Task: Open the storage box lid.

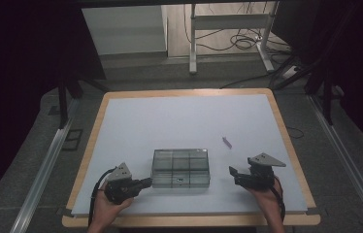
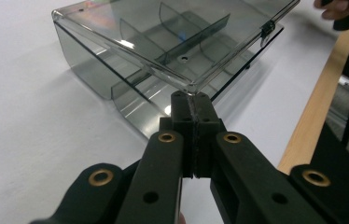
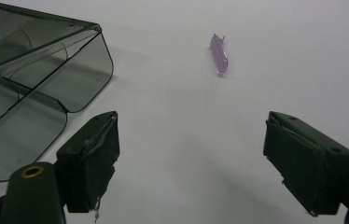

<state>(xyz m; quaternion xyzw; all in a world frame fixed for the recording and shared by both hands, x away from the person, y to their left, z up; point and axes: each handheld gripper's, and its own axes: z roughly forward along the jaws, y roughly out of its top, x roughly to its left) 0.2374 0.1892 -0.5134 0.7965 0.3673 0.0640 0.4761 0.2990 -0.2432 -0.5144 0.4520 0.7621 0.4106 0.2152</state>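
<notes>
A smoky clear plastic box (image 1: 180, 168) with inner dividers sits on the white table (image 1: 170, 121), between the two grippers. The left gripper (image 2: 192, 100) has its fingers (image 2: 182, 105) pressed together with nothing between them, their tips right at the near corner of the box's lid. The right gripper (image 3: 191, 154) holds its fingers (image 3: 91, 158) wide apart over bare table, the box just beside one finger and not touching it.

Ahead of the right fingers, well apart from them, lies a small purple piece (image 3: 219, 54); nothing stands between it and the fingers. It is too small to identify. One small dark item (image 1: 180, 181) sits in a near compartment of the box, blurred through the tinted lid. Beyond the table, a desk frame (image 1: 228, 29) and loose cables (image 1: 242, 41) stand on the floor. The room's sides are dark.
</notes>
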